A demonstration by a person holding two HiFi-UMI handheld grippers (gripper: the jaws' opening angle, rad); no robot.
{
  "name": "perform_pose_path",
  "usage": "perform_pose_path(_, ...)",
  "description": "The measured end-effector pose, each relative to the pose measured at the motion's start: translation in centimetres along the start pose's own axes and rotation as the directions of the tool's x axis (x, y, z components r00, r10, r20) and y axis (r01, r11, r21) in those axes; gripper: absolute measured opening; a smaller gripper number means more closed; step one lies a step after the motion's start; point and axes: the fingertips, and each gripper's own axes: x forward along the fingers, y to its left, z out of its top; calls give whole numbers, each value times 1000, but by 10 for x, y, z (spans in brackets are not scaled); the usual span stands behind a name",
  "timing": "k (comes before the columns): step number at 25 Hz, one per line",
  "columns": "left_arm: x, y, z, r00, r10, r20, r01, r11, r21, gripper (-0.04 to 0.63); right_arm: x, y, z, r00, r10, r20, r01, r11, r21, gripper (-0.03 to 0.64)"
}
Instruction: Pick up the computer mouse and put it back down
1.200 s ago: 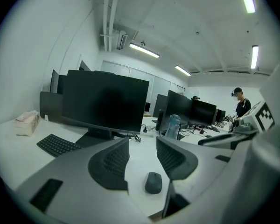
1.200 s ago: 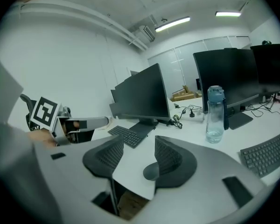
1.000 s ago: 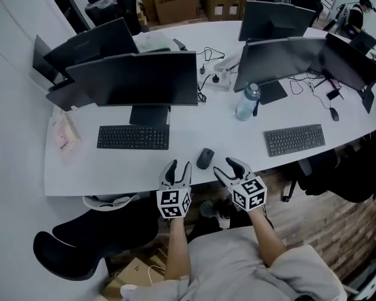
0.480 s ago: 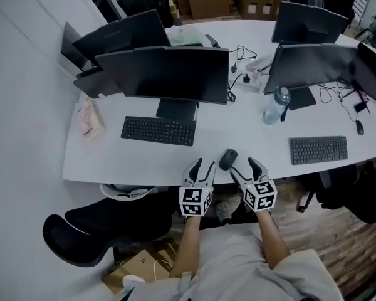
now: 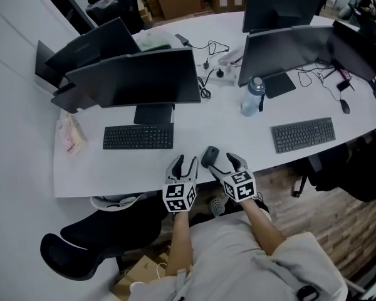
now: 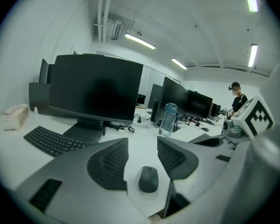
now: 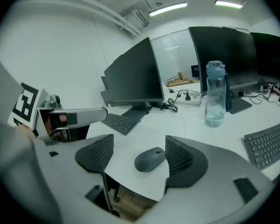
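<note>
A dark grey computer mouse (image 5: 210,156) lies on the white desk (image 5: 113,168) close to its front edge. My right gripper (image 5: 224,163) is open wide around it. In the right gripper view the mouse (image 7: 150,159) sits on the desk between the two pads of the right gripper (image 7: 136,155), close to the right pad and well apart from the left one. My left gripper (image 5: 185,163) hovers open just left of the mouse, holding nothing. Through the gap of the left gripper (image 6: 142,157) the mouse (image 6: 148,178) shows a little ahead.
A black keyboard (image 5: 138,137) and a monitor (image 5: 135,78) stand behind the mouse to the left. A water bottle (image 5: 252,97) and a second keyboard (image 5: 302,135) are at the right. A black office chair (image 5: 88,243) stands below the desk edge.
The right gripper has come down and forward from beside the mouse to straddle it, and its jaws have spread wider. The left gripper has edged slightly closer to the mouse.
</note>
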Motion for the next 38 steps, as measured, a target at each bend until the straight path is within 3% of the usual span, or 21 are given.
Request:
perform_pose_path(10, 36, 6, -19, 996, 1, -87, -2, 1000, -18, 199, 16, -17, 16, 1000, 16, -11, -16, 1000, 0, 348)
perform_pose_path(21, 80, -1, -78, 967, -30, -252, 26, 1000, -16, 201, 29, -43, 19, 999, 19, -29, -18, 1000, 23, 360)
perform_pose_path(31, 111, -22, -126, 911, -102, -399, 125, 992, 33, 229, 36, -46, 10, 996, 62, -58, -60, 997, 38, 360)
perform_pose_path(38, 129, -34, -148, 874, -137, -466, 174, 984, 36, 302, 34, -58, 7, 995, 74, -68, -71, 997, 36, 377)
